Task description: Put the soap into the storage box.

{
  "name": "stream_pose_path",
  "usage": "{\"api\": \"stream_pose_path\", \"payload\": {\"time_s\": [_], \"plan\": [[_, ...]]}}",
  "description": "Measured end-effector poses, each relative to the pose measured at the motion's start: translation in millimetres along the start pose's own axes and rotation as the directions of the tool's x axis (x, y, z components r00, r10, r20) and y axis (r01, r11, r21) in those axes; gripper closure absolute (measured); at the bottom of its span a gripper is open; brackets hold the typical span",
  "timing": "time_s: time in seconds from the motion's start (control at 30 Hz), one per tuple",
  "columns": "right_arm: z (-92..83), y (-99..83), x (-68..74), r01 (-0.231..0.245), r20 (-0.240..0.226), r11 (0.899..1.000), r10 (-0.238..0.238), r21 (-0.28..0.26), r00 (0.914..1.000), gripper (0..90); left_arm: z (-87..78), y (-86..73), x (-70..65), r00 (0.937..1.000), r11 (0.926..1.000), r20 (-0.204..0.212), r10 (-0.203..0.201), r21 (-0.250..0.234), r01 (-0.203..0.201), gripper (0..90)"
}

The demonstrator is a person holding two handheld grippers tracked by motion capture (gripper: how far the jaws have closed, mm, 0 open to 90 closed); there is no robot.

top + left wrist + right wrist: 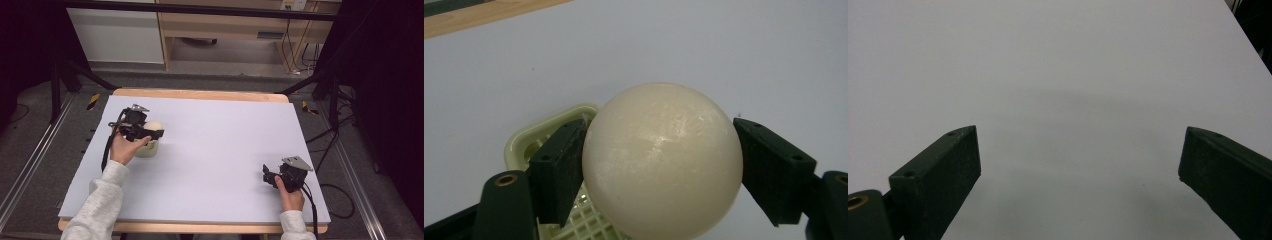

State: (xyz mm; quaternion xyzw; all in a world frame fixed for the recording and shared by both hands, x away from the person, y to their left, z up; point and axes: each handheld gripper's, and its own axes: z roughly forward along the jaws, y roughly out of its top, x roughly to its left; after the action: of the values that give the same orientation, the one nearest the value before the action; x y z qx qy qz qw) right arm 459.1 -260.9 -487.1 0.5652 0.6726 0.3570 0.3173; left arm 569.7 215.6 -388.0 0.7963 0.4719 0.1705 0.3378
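Directly under clamped ball: green basket.

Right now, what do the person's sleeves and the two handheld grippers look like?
Both forearms wear light grey fleecy sleeves. The left gripper and right gripper are black, each topped by a grey three-cornered plate, with a black cable trailing back along the arm. Up close, the jaws are matte black wedge-shaped blocks with small screw holes, and a brass-coloured bushing sits at the hinge.
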Motion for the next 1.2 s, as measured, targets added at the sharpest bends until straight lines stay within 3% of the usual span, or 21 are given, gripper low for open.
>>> {"api": "stream_pose_path", "payload": {"time_s": [0.4, 1.2], "plan": [[0.0, 0.0, -0.3, -0.003, -0.002, 1.000, 0.003, 0.000, 1.0000, 3.8, 8.6, -5.5, 16.3, 0.9995, 0.9997, -0.027, -0.018, 0.018, 0.018, 24.4], [0.2, 0.0, -0.7, -0.007, -0.006, 1.000, 0.007, 0.003, 1.0000, 3.8, 21.5, -11.4, 31.8, 0.9974, 0.9978, -0.053, -0.048, 0.043, 0.051, 24.4]]}}
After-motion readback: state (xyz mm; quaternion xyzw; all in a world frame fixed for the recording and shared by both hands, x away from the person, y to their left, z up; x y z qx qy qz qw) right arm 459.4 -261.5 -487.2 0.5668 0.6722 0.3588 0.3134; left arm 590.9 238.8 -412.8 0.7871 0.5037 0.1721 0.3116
